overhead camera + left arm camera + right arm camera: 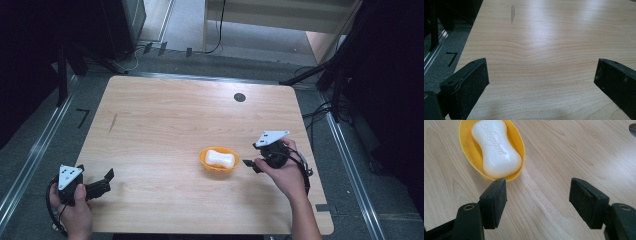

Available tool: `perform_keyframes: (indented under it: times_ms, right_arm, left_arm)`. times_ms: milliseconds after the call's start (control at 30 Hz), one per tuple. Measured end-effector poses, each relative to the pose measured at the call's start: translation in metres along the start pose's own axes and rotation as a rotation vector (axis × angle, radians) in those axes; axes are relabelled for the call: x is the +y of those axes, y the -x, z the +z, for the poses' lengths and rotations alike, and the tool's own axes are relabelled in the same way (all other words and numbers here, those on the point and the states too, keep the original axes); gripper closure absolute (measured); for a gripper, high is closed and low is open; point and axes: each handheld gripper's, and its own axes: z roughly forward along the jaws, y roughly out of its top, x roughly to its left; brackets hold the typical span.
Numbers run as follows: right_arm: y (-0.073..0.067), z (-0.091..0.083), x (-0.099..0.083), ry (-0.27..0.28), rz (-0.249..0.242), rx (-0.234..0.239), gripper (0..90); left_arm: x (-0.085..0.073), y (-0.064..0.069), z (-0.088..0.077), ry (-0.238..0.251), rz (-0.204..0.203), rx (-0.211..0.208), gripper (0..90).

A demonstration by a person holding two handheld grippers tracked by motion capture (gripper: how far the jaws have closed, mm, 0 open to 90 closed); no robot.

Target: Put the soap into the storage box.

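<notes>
A white bar of soap (219, 158) (496, 148) lies in a yellow oval dish (207, 166) (467, 150) near the middle right of the wooden table (165, 125). My right gripper (251, 164) (537, 192) is just to the right of the dish, open, with nothing between its jaws; its left jaw sits close to the dish rim. At the table's front left corner my left gripper (106, 180) (541, 80) is held open over bare wood.
A dark round hole (239, 97) is set in the table near the far edge. A dark streak (113, 122) (512, 12) marks the wood at the left. Metal rails, cables and dark stands surround the table on the floor.
</notes>
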Motion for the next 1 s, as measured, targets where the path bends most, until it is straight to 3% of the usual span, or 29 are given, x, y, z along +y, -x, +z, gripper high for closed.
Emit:
perform_keyframes:
  times_ms: [700,1000]
  right_arm:
    - [0.007,-0.013,-0.05,0.03,0.107,-0.037,29.5]
    - [0.008,-0.019,-0.068,0.056,0.175,-0.073,16.0]
  left_arm:
    - [0.0,0.0,0.0,0.001,0.0,-0.001,0.0]
    - [0.0,0.0,0.0,0.001,0.0,-0.002,0.0]
